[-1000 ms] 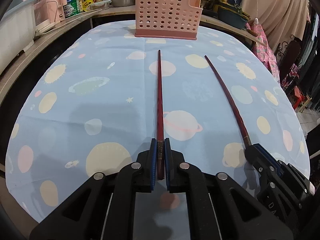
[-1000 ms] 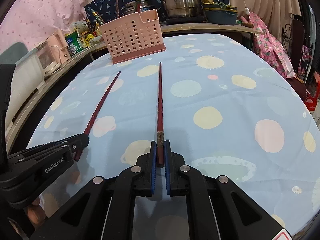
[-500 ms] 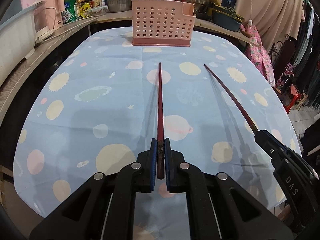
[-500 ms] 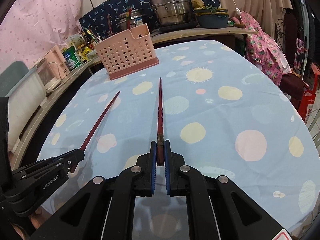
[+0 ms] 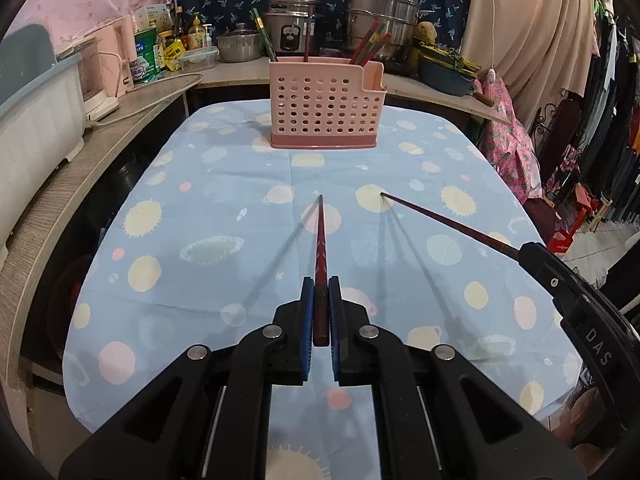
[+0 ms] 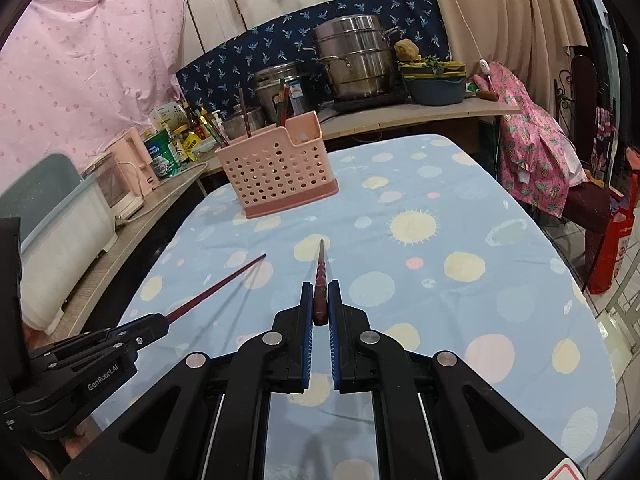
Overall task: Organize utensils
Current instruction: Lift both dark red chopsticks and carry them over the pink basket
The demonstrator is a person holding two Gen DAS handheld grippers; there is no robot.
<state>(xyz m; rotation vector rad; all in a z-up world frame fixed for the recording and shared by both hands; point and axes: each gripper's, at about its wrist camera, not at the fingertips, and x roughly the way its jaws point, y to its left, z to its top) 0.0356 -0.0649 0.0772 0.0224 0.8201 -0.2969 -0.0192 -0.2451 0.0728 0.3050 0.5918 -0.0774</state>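
- Over the near half of the desk (image 5: 224, 248), with its blue planet-print cloth, I have both tools held clear of the surface.
- My left hand-held gripper (image 5: 319, 300) is clenched on a dark red chopstick (image 5: 320, 240); the stick runs straight forward from between the blue pads, its tip in the air, pointing toward the caddy.
- My right hand-held gripper (image 6: 320, 300) is likewise clenched on a second chopstick (image 6: 321, 270), gripped near its thick end, thin tip forward.
- In the left view the right tool enters from the right edge, its stick slanting in toward the middle; the two sticks are apart, not touching.
- Thin shadows of the sticks fall on the cloth beneath them.
- The pink caddy (image 5: 324, 104), perforated, stands upright at the far end of the desk, well beyond both tips.
- Several chopsticks (image 5: 370, 46) already stand in it, leaning at angles.
- Behind it, a counter carries steel pots (image 6: 354, 60), bottles and a pink kettle (image 6: 134, 160).
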